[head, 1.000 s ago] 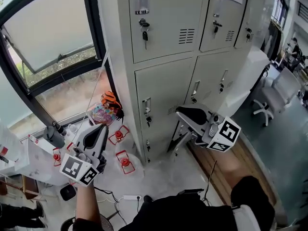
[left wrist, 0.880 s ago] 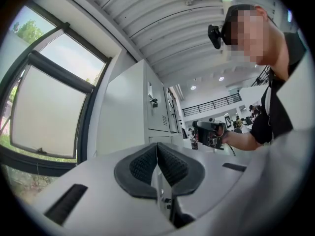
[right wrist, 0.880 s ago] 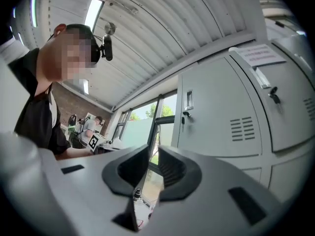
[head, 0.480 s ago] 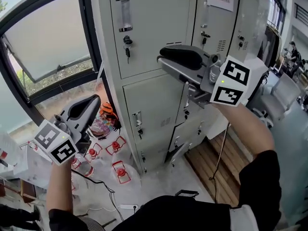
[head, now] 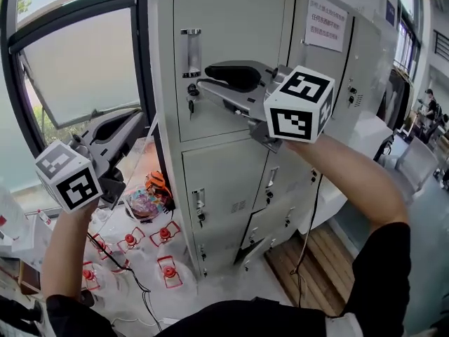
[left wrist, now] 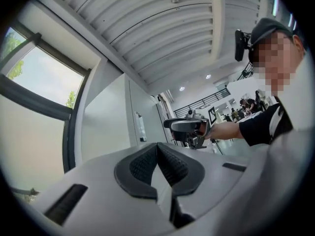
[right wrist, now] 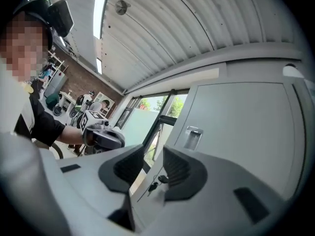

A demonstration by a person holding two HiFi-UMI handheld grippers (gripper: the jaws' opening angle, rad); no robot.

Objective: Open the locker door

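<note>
The grey upper locker door [head: 231,48] stands closed, with a chrome handle [head: 190,53] and, below it, a lock with a key [head: 191,97] in it. My right gripper [head: 205,77] hovers just right of the lock and points at it. Its jaws have just been opening and stand open with nothing between them. In the right gripper view the key [right wrist: 153,185] shows through the gap of the right gripper [right wrist: 153,154], with the handle [right wrist: 193,136] above it. My left gripper [head: 142,121] hangs by the window, left of the cabinet. In its own view the left gripper [left wrist: 157,149] is shut and empty.
More closed locker doors [head: 224,181] sit below and to the right, one with a paper notice [head: 326,21]. A dark-framed window [head: 77,69] is at the left. Red-capped water bottles [head: 168,269] and a colourful bag [head: 149,188] lie on the floor beside the cabinet.
Both grippers have risen from the low lockers to the upper door. The right gripper has swung left to the lock and its jaws have opened. The left stays shut.
</note>
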